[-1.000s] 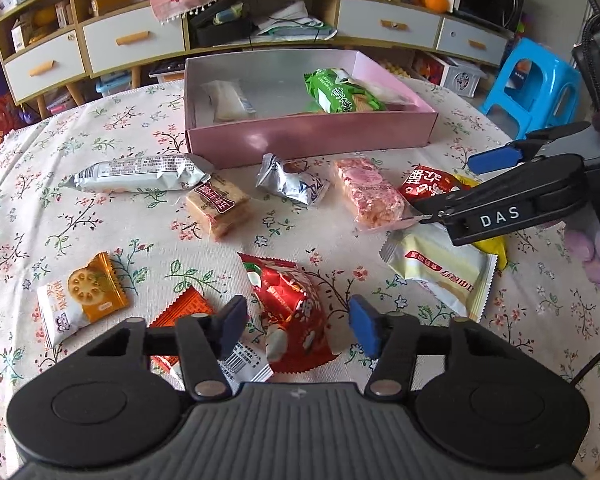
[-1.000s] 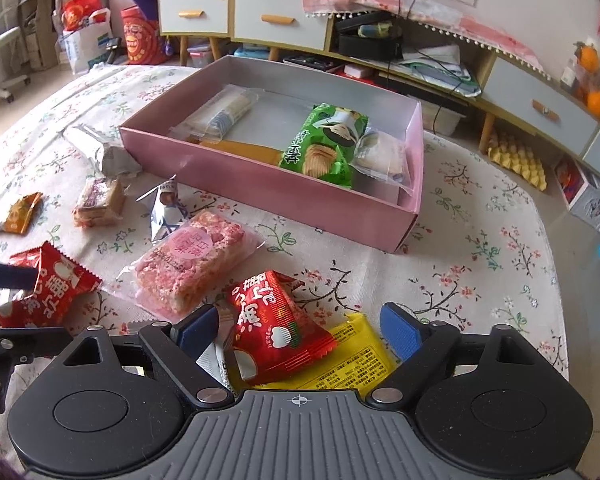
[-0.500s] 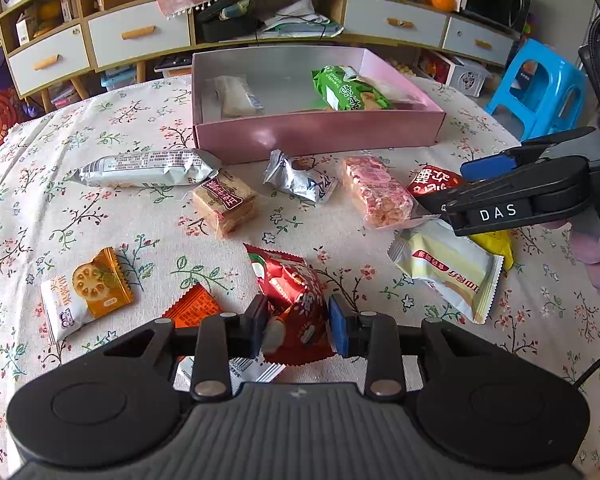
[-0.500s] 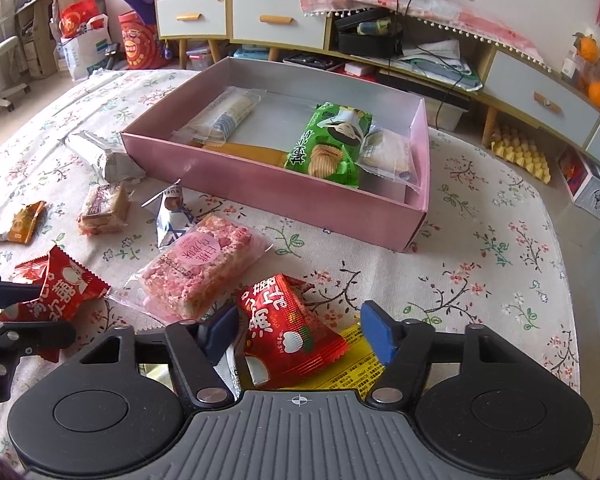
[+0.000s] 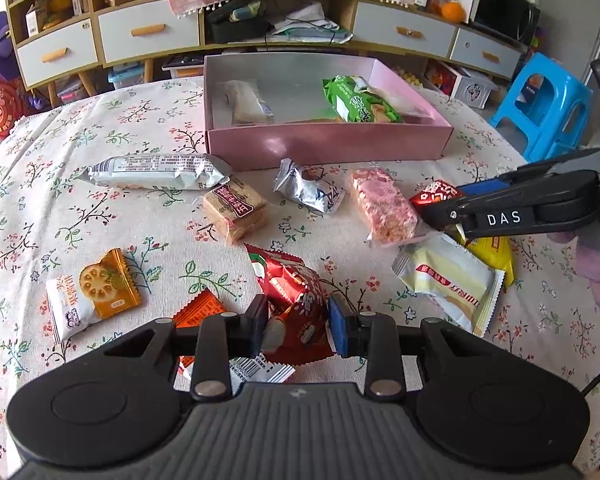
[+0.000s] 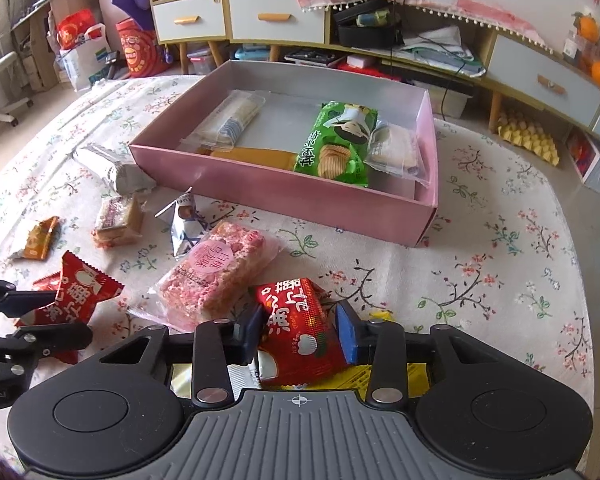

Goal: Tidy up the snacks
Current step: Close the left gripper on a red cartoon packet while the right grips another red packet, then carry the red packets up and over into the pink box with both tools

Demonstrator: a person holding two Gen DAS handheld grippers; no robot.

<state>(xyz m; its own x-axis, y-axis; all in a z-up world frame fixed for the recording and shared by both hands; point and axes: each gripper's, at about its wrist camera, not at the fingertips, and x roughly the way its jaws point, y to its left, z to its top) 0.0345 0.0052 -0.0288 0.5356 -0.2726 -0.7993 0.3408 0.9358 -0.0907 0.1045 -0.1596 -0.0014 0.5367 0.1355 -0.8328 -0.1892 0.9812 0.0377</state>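
- The left claw (image 5: 298,330), at the bottom centre of its frame, is clenched on a red packet (image 5: 296,300).
- The right claw (image 6: 300,330), bottom centre of its frame, grasps another red pack (image 6: 296,332).
- The pink box (image 6: 260,184) sits in the upper middle, with a green bag (image 6: 336,144) inside.

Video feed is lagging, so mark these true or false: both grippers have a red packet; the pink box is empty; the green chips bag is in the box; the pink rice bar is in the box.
1. Both the left gripper and right gripper are closed on a red packet. True.
2. The pink box is empty. False: several snacks lie inside.
3. The green chips bag is in the box. True.
4. The pink rice bar is in the box. False: it lies on the tablecloth.
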